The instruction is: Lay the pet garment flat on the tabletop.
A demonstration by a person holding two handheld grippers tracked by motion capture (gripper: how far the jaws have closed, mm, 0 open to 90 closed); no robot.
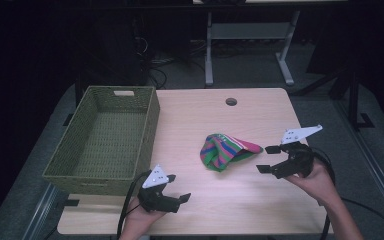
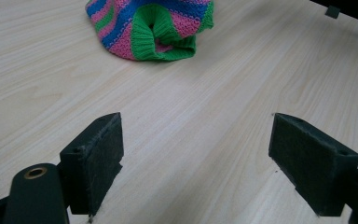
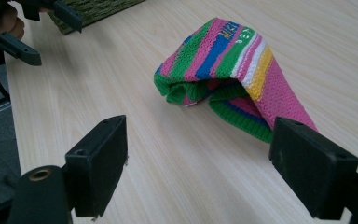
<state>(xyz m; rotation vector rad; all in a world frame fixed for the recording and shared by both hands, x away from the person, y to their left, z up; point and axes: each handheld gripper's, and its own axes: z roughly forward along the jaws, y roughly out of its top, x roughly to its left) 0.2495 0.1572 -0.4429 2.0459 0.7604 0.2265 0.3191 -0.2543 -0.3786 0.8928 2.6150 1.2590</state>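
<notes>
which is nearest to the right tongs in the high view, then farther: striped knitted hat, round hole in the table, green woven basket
1. Striped knitted hat, just left of the right tongs.
2. Round hole in the table, toward the far edge.
3. Green woven basket, at the table's left side.

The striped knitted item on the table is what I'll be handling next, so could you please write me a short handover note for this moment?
Left gripper: open, holding nothing, near the table's front edge.
Right gripper: open, holding nothing, just right of the striped knitted item, not touching it.
The item lies crumpled mid-table; the green woven basket at the left has nothing in it.
Done: no grasp yet.
Left: probably grasp the item and move it to the basket.
</notes>
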